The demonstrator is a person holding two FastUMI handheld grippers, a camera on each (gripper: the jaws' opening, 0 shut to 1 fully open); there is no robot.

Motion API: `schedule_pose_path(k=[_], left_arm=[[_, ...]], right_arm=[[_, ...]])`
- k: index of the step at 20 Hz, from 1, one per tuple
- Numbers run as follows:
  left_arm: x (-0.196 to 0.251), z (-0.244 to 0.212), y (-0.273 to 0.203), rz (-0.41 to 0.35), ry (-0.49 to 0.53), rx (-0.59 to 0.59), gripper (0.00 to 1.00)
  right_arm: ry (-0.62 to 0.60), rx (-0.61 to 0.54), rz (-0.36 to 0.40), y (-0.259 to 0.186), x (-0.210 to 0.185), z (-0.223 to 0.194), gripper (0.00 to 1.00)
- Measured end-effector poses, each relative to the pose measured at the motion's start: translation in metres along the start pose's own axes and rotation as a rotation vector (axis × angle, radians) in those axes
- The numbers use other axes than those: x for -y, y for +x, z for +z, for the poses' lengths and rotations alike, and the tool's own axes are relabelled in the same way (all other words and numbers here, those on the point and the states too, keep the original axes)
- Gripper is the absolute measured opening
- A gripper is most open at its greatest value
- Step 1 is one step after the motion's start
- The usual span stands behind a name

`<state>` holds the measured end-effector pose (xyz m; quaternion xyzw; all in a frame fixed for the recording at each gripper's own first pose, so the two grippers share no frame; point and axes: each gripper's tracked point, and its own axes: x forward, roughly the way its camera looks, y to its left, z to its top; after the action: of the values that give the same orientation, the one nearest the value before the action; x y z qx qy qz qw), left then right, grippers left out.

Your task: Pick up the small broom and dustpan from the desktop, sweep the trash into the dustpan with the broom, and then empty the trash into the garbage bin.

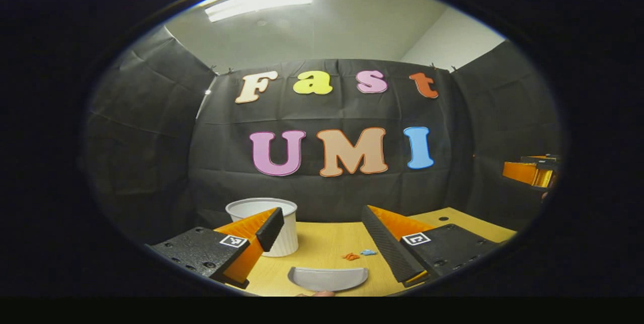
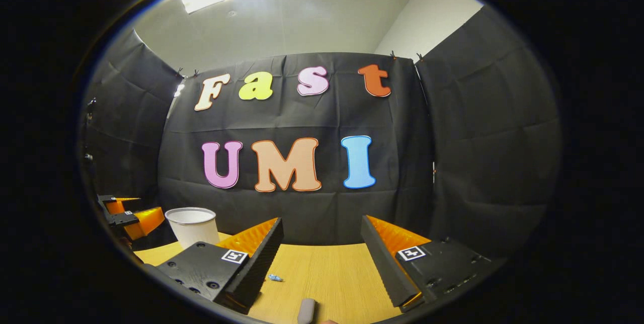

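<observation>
Left gripper [image 1: 319, 236] hovers, fingers spread, above the grey dustpan [image 1: 327, 278] lying before the trash scraps [image 1: 358, 254]. Right gripper [image 2: 322, 253], likewise spread, faces the broom handle [image 2: 306, 310], ready for pickup.

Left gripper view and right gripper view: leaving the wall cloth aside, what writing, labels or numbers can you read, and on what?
No readable text.
Marker squares on the left tongs and the right tongs: black-and-white code patterns, not words.
Garbage bin: plain white, no print visible.
Dustpan: plain grey, no print visible.
</observation>
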<state>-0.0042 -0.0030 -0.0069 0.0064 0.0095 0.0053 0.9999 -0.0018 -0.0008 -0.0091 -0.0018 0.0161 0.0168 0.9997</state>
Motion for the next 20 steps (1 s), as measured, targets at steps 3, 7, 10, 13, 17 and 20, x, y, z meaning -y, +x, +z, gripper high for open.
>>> schedule_pose_path(k=[3,7,10,13,17,20], left_arm=[[0.000,0.001,-0.001,0.002,-0.006,0.002,0.95],[0.000,-0.001,-0.002,0.008,0.004,-0.004,0.95],[0.000,-0.002,-0.002,0.012,0.009,-0.007,0.95],[0.003,-0.001,-0.002,0.015,0.014,-0.008,0.95],[0.008,0.003,0.000,0.017,0.018,-0.004,0.95],[0.014,0.005,0.000,0.015,0.024,0.000,0.95]], right_arm=[[-0.004,-0.014,0.009,0.002,-0.002,-0.003,0.92],[-0.013,-0.025,0.018,0.003,-0.003,-0.007,0.92],[-0.021,-0.028,0.024,0.003,-0.002,-0.008,0.92],[-0.014,-0.038,0.036,0.004,-0.002,-0.011,0.92],[-0.018,-0.039,0.040,0.007,0.003,-0.011,0.92],[-0.014,-0.045,0.051,0.009,0.003,-0.011,0.92]])
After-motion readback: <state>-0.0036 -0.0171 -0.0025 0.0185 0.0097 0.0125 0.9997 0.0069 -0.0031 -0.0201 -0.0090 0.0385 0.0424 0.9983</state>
